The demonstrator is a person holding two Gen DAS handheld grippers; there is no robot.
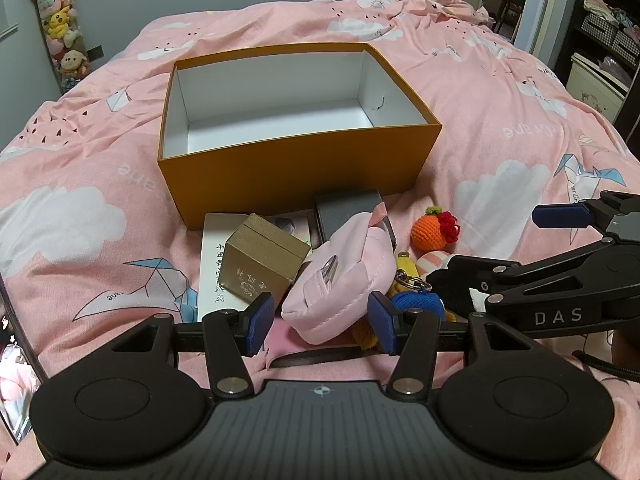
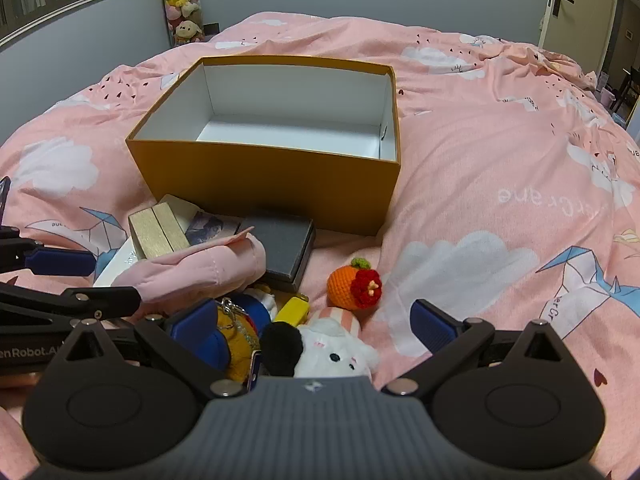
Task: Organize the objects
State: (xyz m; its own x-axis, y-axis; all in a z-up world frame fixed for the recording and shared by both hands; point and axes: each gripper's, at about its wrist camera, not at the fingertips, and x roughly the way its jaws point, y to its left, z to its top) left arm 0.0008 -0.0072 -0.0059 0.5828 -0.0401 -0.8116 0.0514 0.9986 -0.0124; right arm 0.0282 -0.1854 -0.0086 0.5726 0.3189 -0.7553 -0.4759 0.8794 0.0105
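An open orange box with an empty white inside stands on the pink bedspread. In front of it lies a pile: a gold box on a white card, a grey box, a pink pouch, a crochet orange and keychain toys. My left gripper straddles the pouch's near end, with a thin gap at the left pad. My right gripper is wide open over a white plush toy and touches nothing.
A tall tube of plush toys stands by the far wall. Dark shelves with bins are at the right, and a door is at the far right. Rumpled bedspread spreads right of the box.
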